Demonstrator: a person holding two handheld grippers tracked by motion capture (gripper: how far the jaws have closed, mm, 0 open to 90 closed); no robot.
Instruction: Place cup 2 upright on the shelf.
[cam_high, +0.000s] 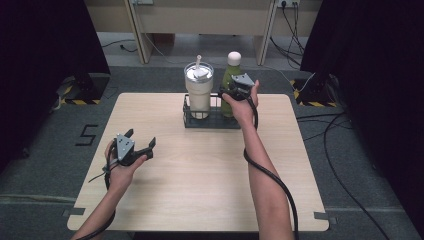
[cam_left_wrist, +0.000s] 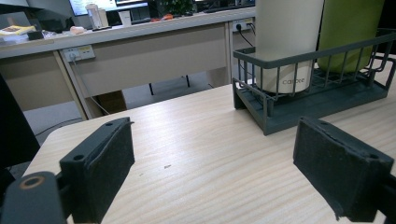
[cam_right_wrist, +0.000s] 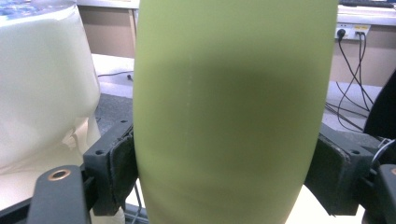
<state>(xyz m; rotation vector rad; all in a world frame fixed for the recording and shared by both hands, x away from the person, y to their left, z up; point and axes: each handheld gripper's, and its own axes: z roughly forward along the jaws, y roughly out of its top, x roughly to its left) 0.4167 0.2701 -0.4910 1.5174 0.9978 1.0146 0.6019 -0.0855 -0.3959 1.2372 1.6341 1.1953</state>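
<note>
A green bottle (cam_high: 231, 74) with a white cap stands inside the dark wire basket (cam_high: 210, 121) at the table's far middle, to the right of a cream tumbler (cam_high: 199, 92) with a lid and straw. My right gripper (cam_high: 232, 94) is shut on the bottle's body; in the right gripper view both pads press the green bottle (cam_right_wrist: 229, 112) from either side, and the tumbler (cam_right_wrist: 42, 93) is at the left. My left gripper (cam_high: 141, 138) hovers open over the table's left side, with nothing between its jaws (cam_left_wrist: 224, 172). It faces the basket (cam_left_wrist: 280, 116).
The light wooden table (cam_high: 200, 175) has bare surface in front of the basket. Behind it are a desk, wall sockets and cables on the floor. Dark curtains hang at both sides. A cable trails from the right gripper along the forearm.
</note>
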